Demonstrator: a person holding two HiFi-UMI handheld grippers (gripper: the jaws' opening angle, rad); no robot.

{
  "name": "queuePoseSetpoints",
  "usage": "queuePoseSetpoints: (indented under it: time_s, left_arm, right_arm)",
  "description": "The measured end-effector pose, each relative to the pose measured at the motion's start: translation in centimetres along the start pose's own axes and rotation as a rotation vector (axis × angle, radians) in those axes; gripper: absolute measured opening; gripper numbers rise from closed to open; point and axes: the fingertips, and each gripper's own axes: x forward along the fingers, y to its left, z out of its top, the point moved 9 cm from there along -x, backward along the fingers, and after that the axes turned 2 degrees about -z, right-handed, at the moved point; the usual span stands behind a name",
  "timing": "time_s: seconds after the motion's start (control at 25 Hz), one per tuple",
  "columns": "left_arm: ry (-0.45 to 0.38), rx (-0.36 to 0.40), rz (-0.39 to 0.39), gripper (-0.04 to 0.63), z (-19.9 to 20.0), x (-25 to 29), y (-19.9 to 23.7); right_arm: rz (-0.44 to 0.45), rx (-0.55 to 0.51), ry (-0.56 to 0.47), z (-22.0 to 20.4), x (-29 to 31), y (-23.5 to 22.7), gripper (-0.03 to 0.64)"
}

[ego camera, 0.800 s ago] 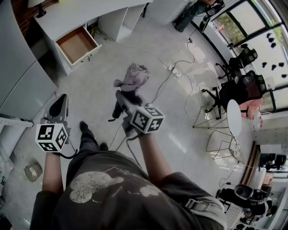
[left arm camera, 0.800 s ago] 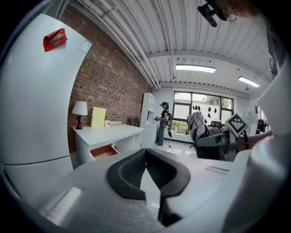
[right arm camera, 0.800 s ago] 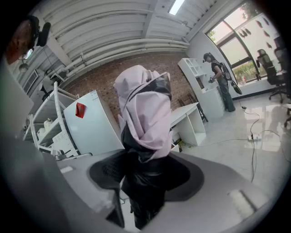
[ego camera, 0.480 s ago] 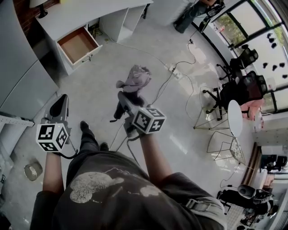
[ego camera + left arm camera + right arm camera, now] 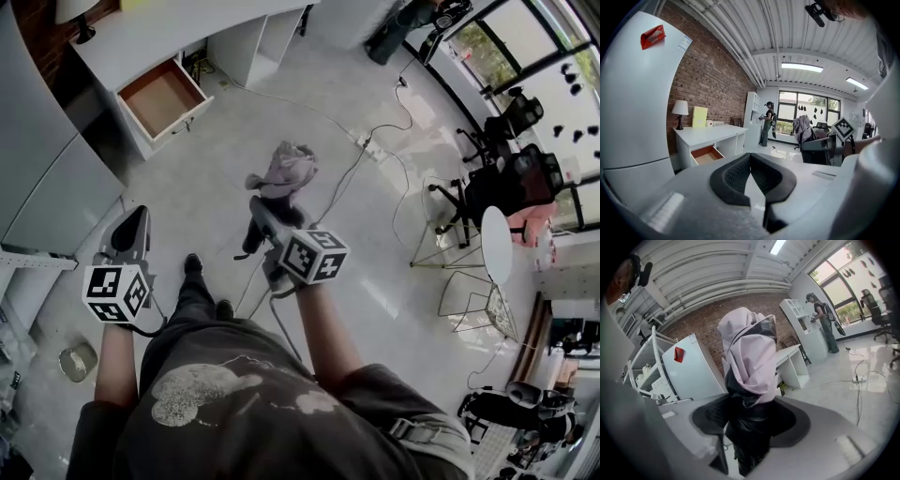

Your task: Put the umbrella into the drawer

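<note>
Nearest the person, the left hand-held gripper is carried low at the left side. Its jaws are closed tip to tip with nothing between them.

The right hand-held gripper is held out ahead of the body with its jaws clamped on the umbrella. The umbrella stands up out of the jaws, in the air above the floor and well apart from the drawer.

In the right gripper view the umbrella is a folded compact one. A pale lilac canopy is bunched loosely at the top over a dark, glossy lower part, and the pads press on that dark part. That part may be the shaft wrapped in dark cloth or a sleeve; the wide-angle picture is too warped to settle it.

It should handle as a light thing with a stiff core under soft, slippery cloth. The loose folds would crush and slide under the pads, so the firm dark section, where it is held now, is the better place to grip. The floppy top may catch on the drawer's front edge as it goes in.

Farther off, the drawer stands pulled out of the white desk, and its brown bottom looks bare. Beyond the desk rises a brick wall.
</note>
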Motion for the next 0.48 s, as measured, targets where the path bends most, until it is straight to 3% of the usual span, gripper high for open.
queuePoseSetpoints:
  time_s: [0.48]
  left_arm:
    - [-0.037, 0.018, -0.067, 0.011, 3.9, 8.7, 6.4]
  right_arm:
    - [-0.083, 0.019, -0.068, 6.4, 6.8, -2.3, 0.239]
